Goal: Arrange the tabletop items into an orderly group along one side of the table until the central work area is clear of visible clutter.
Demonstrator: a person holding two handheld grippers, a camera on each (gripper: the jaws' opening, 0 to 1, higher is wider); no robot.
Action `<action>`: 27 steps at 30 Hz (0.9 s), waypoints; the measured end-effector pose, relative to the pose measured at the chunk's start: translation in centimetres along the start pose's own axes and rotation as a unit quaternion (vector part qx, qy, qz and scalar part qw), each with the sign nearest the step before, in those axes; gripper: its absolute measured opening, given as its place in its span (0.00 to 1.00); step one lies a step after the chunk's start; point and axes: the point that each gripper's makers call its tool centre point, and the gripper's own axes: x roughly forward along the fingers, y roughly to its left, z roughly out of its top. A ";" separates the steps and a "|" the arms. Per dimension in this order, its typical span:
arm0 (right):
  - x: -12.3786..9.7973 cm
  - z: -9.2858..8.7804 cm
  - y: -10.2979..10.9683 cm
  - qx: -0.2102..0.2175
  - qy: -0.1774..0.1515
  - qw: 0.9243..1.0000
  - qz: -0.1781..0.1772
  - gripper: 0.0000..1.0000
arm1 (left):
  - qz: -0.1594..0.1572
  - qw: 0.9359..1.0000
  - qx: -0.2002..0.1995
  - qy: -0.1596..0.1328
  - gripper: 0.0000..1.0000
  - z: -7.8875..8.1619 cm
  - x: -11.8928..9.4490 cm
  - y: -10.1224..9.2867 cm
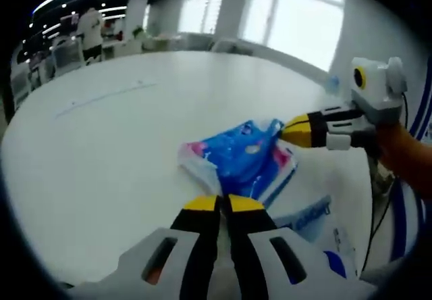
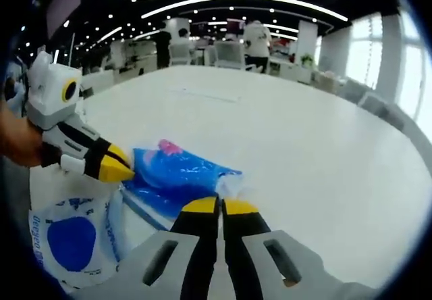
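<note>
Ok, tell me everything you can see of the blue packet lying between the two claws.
The blue packet is a soft, crinkly plastic pack, bright blue with pink and white patches, lying flat on the white table. It looks sealed and slightly puffed. The left claw is shut at one white end of it, and the right claw is shut at the opposite end. Beside it lies a white bag with blue print, apparently touching its edge.

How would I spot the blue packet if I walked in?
Find the big white table. Near its edge, between the two yellow-tipped grippers, lies the blue packet, soft plastic with pink patches. The white bag beside it bears a blue oval instead.
</note>
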 end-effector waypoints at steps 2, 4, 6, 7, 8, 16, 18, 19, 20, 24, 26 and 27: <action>-0.1 -0.2 0.0 0.005 0.002 1.000 0.000 0.02 | -0.001 1.000 -0.003 0.002 0.01 0.0 0.0 0.0; -0.2 -0.4 -0.1 0.007 0.003 1.000 -0.001 0.02 | -0.002 1.000 -0.003 0.002 0.01 0.0 0.0 -0.1; -0.2 -0.6 -0.2 0.008 0.005 1.000 -0.001 0.02 | -0.004 1.000 -0.003 0.002 0.01 0.0 0.1 -0.2; -0.2 -0.8 -0.3 0.009 0.007 1.000 -0.003 0.02 | -0.006 1.000 -0.004 0.001 0.01 0.0 0.2 -0.3; -0.3 -0.8 -0.3 0.011 0.005 1.000 -0.003 0.02 | -0.006 1.000 -0.003 0.001 0.01 0.0 0.2 -0.4; -0.3 -0.8 -0.5 0.015 0.006 1.000 -0.008 0.02 | -0.009 1.000 -0.003 0.002 0.02 -0.1 0.3 -0.6; -0.3 -0.8 -0.4 0.016 0.006 1.000 -0.009 0.03 | -0.009 1.000 -0.002 0.003 0.03 -0.1 0.2 -0.6; -0.3 -0.8 -0.4 0.017 0.006 1.000 -0.008 0.04 | -0.008 1.000 -0.002 0.003 0.04 -0.1 0.2 -0.5; -0.3 -0.8 -0.4 0.017 0.006 1.000 -0.008 0.04 | -0.007 1.000 -0.002 0.003 0.05 -0.1 0.2 -0.5; -0.4 -0.6 -0.4 0.024 0.004 1.000 -0.008 0.09 | -0.004 1.000 -0.002 0.003 0.08 0.0 0.1 -0.3; -0.4 -0.6 -0.4 0.026 0.004 1.000 -0.008 0.09 | -0.003 1.000 -0.004 0.004 0.11 -0.1 0.0 -0.3; -0.4 -0.7 -0.3 0.025 0.004 1.000 -0.008 0.09 | -0.001 1.000 -0.004 0.005 0.12 -0.1 -0.1 -0.2</action>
